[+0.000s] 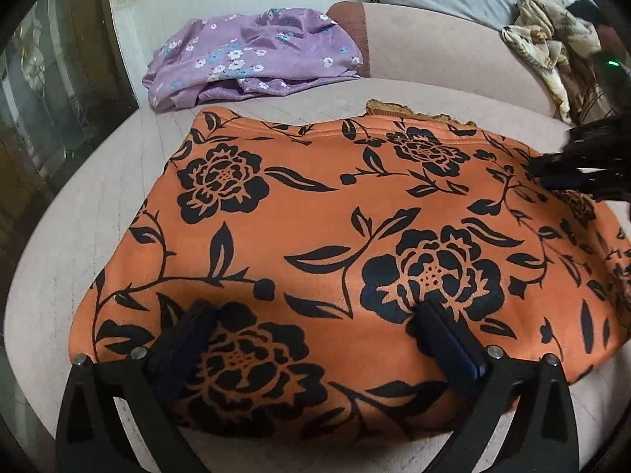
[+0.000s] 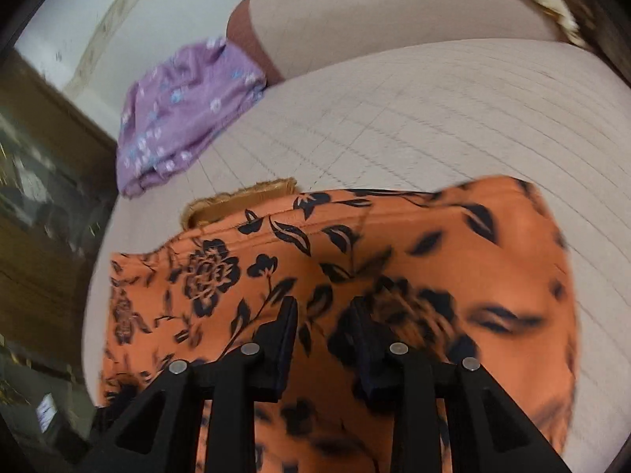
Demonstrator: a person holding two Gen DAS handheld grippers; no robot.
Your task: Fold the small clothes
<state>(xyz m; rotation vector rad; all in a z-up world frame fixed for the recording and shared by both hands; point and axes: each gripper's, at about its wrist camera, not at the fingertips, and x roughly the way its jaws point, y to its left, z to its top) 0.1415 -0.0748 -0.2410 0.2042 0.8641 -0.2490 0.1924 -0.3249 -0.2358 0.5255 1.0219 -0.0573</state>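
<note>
While the orange cloth printed with black flowers [image 1: 335, 236] lies spread flat on the beige quilted sofa seat [image 1: 59, 244], the left gripper [image 1: 315, 315] hangs over its near edge with both fingers spread wide apart. From the right wrist view, which is blurred, the right gripper [image 2: 323, 311] sits above the same cloth, its fingers parted by a narrow gap and pinching nothing. A crumpled purple flowered garment [image 1: 252, 55] rests farther back on the seat.
</note>
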